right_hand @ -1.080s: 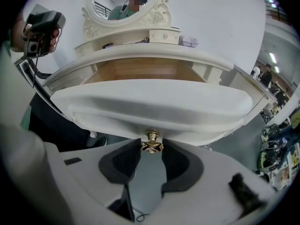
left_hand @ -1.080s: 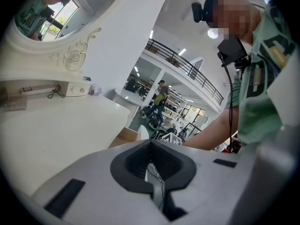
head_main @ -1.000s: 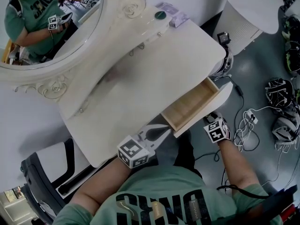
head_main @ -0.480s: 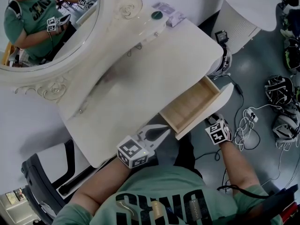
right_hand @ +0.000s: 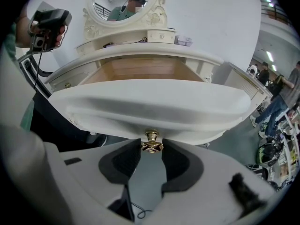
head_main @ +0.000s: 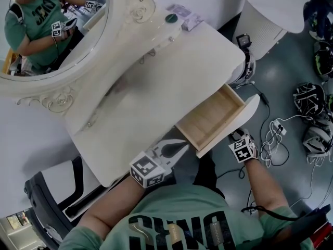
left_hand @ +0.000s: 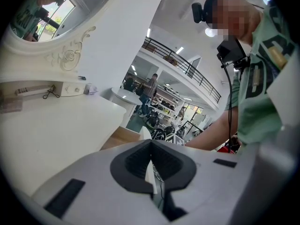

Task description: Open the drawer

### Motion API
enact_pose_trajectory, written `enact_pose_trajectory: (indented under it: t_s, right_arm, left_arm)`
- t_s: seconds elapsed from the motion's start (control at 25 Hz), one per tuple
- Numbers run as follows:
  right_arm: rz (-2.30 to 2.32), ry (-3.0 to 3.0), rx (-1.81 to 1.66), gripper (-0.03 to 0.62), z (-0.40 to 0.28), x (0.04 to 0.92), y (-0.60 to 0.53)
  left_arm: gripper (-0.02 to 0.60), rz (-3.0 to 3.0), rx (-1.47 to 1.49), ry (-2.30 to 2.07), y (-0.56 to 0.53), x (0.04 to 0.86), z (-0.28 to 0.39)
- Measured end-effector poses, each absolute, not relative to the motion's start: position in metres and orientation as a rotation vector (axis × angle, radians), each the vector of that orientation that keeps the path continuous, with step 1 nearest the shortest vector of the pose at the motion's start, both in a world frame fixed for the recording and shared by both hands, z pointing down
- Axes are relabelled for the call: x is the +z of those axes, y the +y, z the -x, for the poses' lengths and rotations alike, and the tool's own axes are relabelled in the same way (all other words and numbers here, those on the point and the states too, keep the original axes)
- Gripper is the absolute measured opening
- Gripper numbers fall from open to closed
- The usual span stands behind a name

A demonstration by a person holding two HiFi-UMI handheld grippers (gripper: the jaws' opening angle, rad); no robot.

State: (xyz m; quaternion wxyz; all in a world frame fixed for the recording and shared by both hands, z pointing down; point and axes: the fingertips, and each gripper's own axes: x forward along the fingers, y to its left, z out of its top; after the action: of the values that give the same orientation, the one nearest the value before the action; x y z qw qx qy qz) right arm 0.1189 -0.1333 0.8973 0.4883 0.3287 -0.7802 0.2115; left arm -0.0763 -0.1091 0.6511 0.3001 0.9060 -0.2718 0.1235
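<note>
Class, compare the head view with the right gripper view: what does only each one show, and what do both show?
Only the head view: the right gripper's marker cube and the forearm behind it, seen from above. Only the right gripper view: the brass knob gripped between that gripper's jaws, under the curved drawer front. Both: the open drawer with its wooden inside, and the oval mirror above the table.

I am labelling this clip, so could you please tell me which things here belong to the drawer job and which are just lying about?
In the job: drawer, its gold knob, right gripper clamped on that knob, dressing table.
Lying about: mirror, round white table, floor cables, left gripper, shut and empty.
</note>
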Motion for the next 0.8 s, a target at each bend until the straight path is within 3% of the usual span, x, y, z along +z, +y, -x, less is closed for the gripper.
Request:
enact_pose_trajectory:
  t_s: [0.8]
  right_arm:
    - [-0.825, -1.874, 0.518, 0.143, -0.141, 0.900, -0.114]
  left_arm:
    - [0.009, -2.414, 0.327, -0.716, -0.094, 0.645, 0.070]
